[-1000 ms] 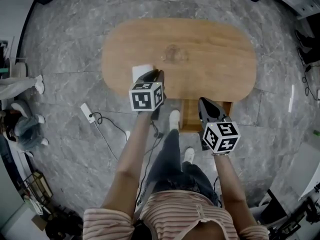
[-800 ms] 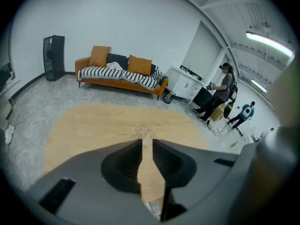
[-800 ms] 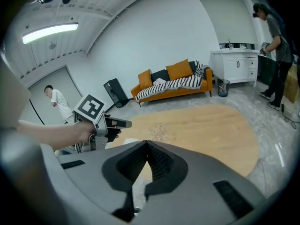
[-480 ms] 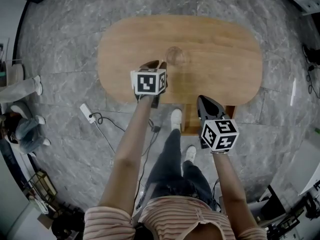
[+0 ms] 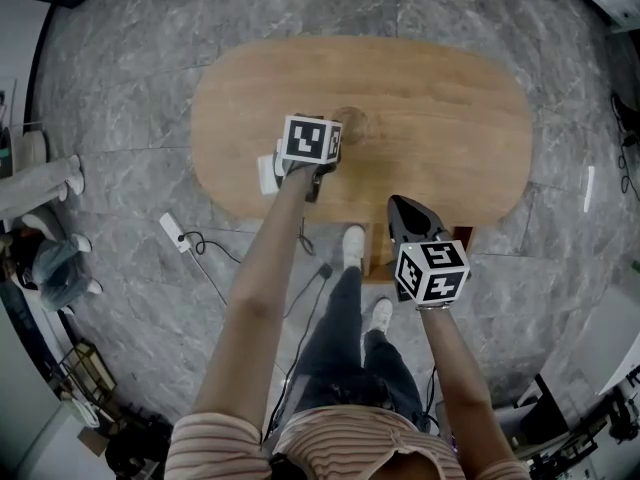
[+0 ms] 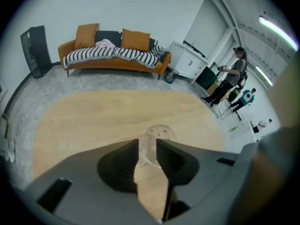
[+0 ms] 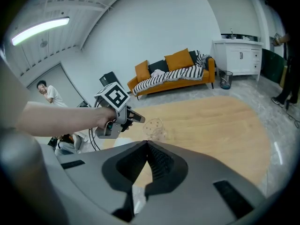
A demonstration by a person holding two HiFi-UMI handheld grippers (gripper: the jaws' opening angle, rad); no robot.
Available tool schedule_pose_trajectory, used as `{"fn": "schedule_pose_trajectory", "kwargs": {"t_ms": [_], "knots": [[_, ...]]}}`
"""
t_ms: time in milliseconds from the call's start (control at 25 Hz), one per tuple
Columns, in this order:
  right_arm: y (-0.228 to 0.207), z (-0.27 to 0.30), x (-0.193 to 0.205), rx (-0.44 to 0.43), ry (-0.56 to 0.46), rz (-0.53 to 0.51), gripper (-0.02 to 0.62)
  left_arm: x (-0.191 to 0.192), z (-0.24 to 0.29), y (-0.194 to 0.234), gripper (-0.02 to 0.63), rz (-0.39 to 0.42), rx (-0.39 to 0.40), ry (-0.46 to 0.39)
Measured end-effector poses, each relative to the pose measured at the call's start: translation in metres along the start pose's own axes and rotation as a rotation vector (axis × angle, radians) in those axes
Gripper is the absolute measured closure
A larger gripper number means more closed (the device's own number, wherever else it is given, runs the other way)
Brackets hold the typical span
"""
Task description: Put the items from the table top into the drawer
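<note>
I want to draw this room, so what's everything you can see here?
table: one, light wood, middle of grey floor
clear cup: one, see-through, on table
white flat thing: one, white, table's near-left edge
drawer: one, wooden, open under table's near edge
sofa: one, orange, by far wall
power strip: one, white, on floor
left tongs: one, grey, open, just been opening, cup at their tips, ungripped
right tongs: one, grey, shut, near drawer

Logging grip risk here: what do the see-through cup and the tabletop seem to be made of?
Cup: clear and glossy, likely thin plastic, possibly glass; the wood behind shows through it. Tabletop: light wood or wood-look laminate, matte; faint grain, little glare.
</note>
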State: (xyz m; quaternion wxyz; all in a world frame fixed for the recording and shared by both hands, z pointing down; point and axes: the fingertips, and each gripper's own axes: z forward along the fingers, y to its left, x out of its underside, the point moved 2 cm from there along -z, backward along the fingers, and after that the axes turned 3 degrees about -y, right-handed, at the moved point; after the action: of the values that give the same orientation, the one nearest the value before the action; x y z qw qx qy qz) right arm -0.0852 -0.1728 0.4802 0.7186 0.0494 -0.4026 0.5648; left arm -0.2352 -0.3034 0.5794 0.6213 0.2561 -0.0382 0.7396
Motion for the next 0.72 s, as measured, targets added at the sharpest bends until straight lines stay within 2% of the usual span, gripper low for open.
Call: {"fn": "schedule_pose_trajectory", "kwargs": {"t_ms": [400,720], "knots": [[-0.005,0.018,-0.004,-0.009,0.021,0.017,0.586,-0.003,0.03,0.011,0.509,0.017,-0.007,0.127],[-0.016,0.051,-0.006,0.002,0.062,0.03,0.586,-0.001,0.05,0.011,0.509,0.109,-0.003,0.167]]}}
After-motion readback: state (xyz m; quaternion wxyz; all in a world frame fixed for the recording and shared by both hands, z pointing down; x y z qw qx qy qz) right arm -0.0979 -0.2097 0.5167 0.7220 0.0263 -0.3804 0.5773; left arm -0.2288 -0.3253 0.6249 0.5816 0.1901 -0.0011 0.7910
